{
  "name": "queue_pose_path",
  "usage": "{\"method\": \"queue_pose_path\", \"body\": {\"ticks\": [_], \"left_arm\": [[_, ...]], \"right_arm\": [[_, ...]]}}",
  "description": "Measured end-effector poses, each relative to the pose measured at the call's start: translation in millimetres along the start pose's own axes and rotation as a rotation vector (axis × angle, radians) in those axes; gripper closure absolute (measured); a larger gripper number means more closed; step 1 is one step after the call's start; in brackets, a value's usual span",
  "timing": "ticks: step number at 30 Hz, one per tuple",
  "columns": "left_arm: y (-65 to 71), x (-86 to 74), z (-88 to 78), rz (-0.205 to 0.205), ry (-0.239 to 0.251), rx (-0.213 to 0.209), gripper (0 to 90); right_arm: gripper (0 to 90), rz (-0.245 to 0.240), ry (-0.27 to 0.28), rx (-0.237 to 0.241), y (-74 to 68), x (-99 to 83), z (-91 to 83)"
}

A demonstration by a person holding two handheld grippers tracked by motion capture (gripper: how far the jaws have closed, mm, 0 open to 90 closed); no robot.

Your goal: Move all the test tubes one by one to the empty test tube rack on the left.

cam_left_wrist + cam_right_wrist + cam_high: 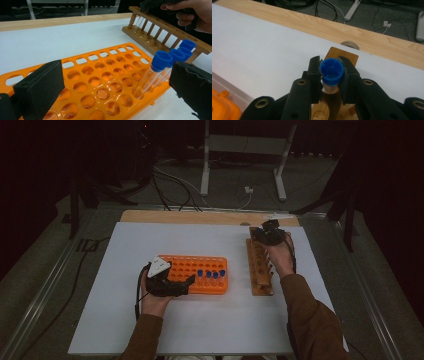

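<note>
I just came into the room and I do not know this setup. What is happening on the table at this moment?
A person works with a gripper in each hand. The right gripper is shut on a blue-capped tube at the far end of the wooden rack. The left gripper is open over the orange rack, where a few blue-capped tubes stand near one end. It looks like tubes go from one rack to the other, but I cannot tell which way.

Left claw agape — right claw clamped

Bare table lies open between orange rack and wooden rack.
</note>
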State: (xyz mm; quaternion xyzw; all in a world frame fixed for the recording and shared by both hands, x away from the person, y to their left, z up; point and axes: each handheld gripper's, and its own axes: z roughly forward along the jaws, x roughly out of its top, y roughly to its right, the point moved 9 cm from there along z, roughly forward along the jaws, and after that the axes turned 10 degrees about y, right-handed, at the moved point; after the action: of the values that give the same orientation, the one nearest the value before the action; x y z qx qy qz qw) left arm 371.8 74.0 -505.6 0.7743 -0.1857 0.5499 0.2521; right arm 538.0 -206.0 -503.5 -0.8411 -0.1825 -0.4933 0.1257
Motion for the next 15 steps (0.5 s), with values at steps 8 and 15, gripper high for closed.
{"method": "queue_pose_path", "body": {"ticks": [8,15], "left_arm": [[0.5,-1.0,0.2,-0.005,-0.004,0.0,0.8],[-0.4,-0.8,0.2,-0.009,-0.002,0.0,0.8]], "right_arm": [[76.1,0.012,0.009,-0.006,2.1,-0.1,-1.0],[76.1,-0.01,0.031,-0.022,-1.3,6.0,-4.5]]}}
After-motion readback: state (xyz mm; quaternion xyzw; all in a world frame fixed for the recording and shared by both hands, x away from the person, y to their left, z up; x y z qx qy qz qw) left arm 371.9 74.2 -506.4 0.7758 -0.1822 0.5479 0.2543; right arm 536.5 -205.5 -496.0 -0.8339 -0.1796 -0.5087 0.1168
